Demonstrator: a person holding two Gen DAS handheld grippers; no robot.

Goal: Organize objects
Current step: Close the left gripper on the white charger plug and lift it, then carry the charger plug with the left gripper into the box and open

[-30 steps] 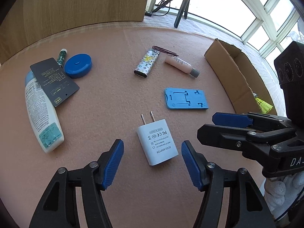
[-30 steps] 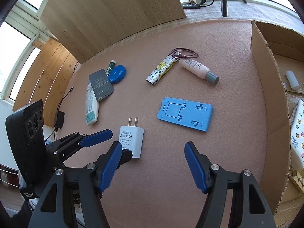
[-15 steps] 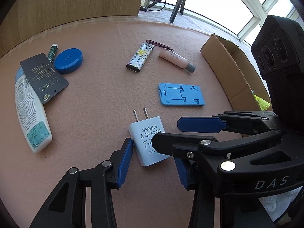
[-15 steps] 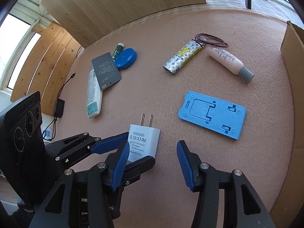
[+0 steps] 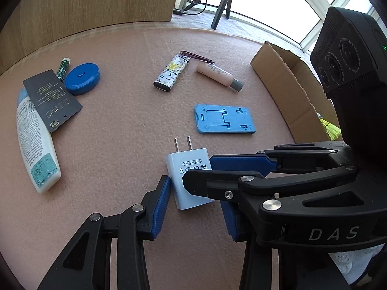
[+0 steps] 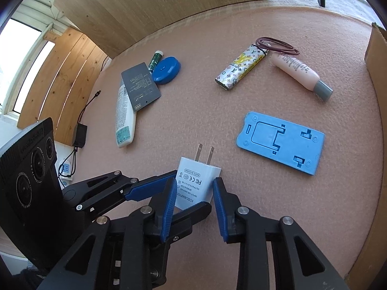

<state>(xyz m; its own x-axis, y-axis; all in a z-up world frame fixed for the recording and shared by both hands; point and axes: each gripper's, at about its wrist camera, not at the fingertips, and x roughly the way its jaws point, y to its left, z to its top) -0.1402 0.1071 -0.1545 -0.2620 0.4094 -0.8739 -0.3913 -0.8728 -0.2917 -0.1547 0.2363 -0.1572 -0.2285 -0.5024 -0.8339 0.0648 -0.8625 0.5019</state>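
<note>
Both grippers closed in since a second ago, jaws just narrowing: left gripper (image 5: 193, 207) and right gripper (image 6: 193, 205) pinch the white charger (image 6: 197, 184) on the mat (image 5: 116, 145). Cardboard box (image 5: 287, 89) nearby, something yellow inside.

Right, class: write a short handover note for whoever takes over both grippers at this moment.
Left gripper: jaws have just been closing around the white adapter. One pad touches its side, the other is hidden.
Right gripper: jaws have just been closing too, and both pads are against the same adapter.
The adapter lies flat on the pink mat. The cardboard box stands at the mat's edge.
Done: unclear; something yellow shows in the box.
Left: probably lift the adapter, then the blue stand, pink tube and white bottle.
</note>
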